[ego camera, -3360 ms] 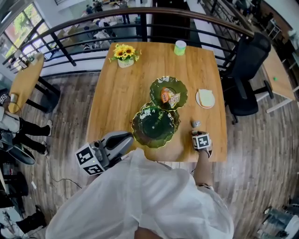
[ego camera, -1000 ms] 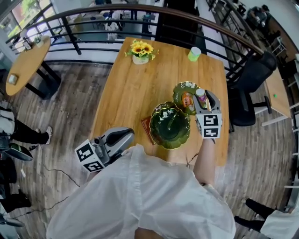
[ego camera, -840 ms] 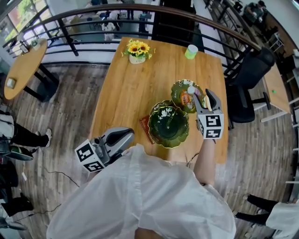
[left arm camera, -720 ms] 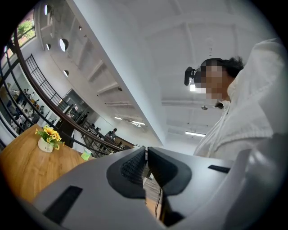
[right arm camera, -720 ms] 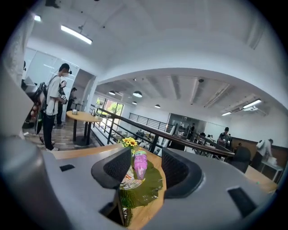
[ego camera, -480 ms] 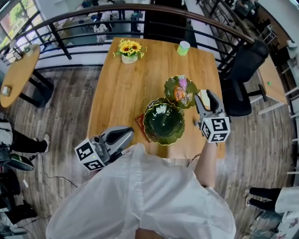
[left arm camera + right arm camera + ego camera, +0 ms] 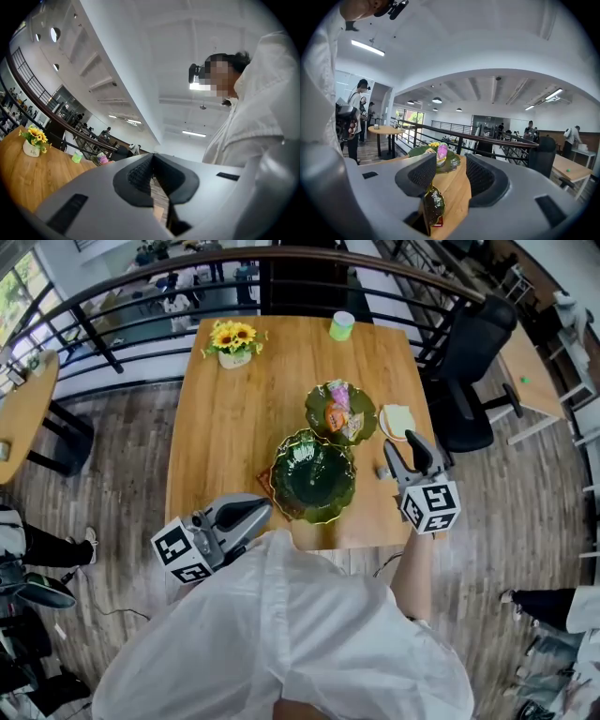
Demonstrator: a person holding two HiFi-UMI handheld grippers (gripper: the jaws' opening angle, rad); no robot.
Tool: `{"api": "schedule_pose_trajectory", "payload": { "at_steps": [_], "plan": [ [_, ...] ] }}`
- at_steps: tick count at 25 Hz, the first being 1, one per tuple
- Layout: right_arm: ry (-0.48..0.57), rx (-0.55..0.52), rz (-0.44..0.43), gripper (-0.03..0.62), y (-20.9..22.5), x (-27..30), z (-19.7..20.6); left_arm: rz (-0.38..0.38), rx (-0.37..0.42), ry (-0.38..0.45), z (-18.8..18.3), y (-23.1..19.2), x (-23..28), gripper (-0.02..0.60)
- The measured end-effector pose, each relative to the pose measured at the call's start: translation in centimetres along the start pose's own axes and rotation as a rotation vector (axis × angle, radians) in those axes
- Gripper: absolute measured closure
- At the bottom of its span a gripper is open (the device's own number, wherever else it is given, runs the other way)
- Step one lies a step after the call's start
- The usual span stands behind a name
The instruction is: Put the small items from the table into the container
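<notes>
We're centring the right gripper (image 7: 400,448), jaws spread and empty, over the small item (image 7: 383,472) before closing; left gripper (image 7: 246,515) idling, pressed together.

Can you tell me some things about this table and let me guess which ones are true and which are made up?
1. The sunflowers stand on the wooden table. True.
2. The big green bowl is full of snacks. False: it looks empty. The snacks lie in the smaller green dish.
3. The right gripper is holding a snack. False: its jaws are open, with nothing held between them.
4. A green cup stands near the table's far edge. True.
</notes>
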State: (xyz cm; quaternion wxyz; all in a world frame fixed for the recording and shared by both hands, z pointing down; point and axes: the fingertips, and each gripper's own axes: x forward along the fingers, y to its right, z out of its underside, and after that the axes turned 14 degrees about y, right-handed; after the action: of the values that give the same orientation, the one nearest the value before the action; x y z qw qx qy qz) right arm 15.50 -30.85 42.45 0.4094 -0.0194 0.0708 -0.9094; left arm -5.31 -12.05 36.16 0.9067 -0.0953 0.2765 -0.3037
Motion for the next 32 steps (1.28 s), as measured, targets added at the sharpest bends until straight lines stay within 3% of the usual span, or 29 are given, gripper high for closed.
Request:
{"api": "schedule_pose_trajectory", "payload": {
  "at_steps": [10,15,24,32],
  "plan": [
    [-0.047,0.016,0.043,0.396,1.5,-3.4,3.1,0.116,-0.04,0.009,0.5,2.0,1.0,0.572],
    [-0.097,0.07,0.053,0.396,2.4,-4.8,7.2,0.145,-0.034,-0.015,1.3,2.7,1.5,0.572],
    [-0.228,0.072,0.098,0.396,4.4,-6.0,15.5,0.143,-0.007,-0.042,2.0,2.4,2.2,0.572],
    [-0.379,0.085,0.086,0.396,4.5,-5.8,21.1,0.14,-0.012,-0.057,2.5,2.5,2.8,0.572]
  ]
}}
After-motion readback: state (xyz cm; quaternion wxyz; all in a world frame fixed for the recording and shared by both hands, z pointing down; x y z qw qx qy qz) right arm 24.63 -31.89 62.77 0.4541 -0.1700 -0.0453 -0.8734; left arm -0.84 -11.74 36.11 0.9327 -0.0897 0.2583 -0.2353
